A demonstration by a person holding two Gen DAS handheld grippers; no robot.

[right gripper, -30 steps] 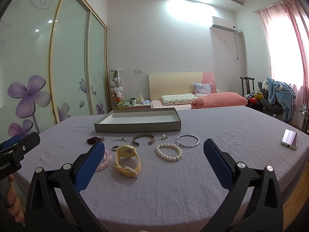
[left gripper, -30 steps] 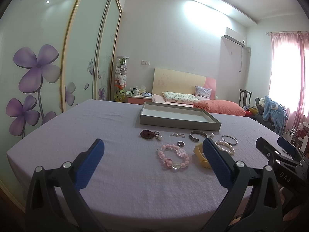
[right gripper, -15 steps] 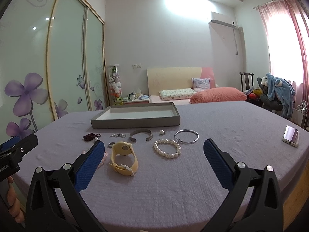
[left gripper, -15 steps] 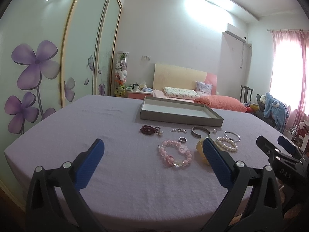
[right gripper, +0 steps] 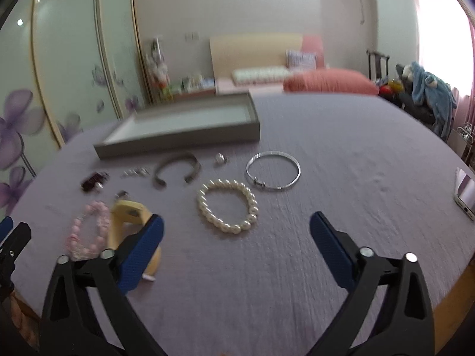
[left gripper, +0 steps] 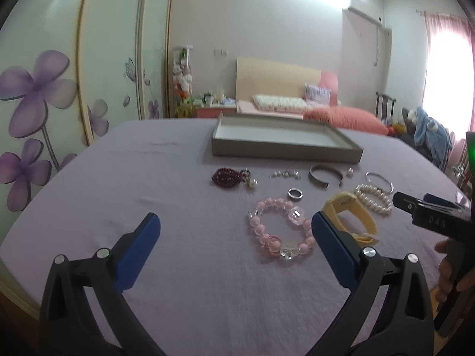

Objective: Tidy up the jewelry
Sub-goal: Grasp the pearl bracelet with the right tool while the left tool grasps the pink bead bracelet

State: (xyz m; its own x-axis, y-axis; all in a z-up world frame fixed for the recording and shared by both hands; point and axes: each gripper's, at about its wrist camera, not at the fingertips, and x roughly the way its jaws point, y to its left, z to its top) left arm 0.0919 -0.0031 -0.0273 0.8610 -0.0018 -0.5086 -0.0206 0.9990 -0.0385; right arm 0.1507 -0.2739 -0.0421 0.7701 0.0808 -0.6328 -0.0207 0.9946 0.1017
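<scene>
Jewelry lies on a purple cloth in front of a grey tray. My left gripper is open and holds nothing. A pink bead bracelet lies just ahead, near its right finger, and a yellow band is partly hidden behind that finger. My right gripper is open, its jaws closing a little with nothing between them. A pearl bracelet lies just beyond its fingertips, with a silver bangle and a grey cuff farther back.
A small ring, a dark red bracelet and tiny studs lie near the tray. A phone rests at the table's right edge. Behind the table are a bed, a wardrobe with flower doors and a chair piled with clothes.
Both grippers have moved forward over the table and tipped down, so the jewelry now looks larger and nearer. The right gripper's fingers stand slightly closer together.
</scene>
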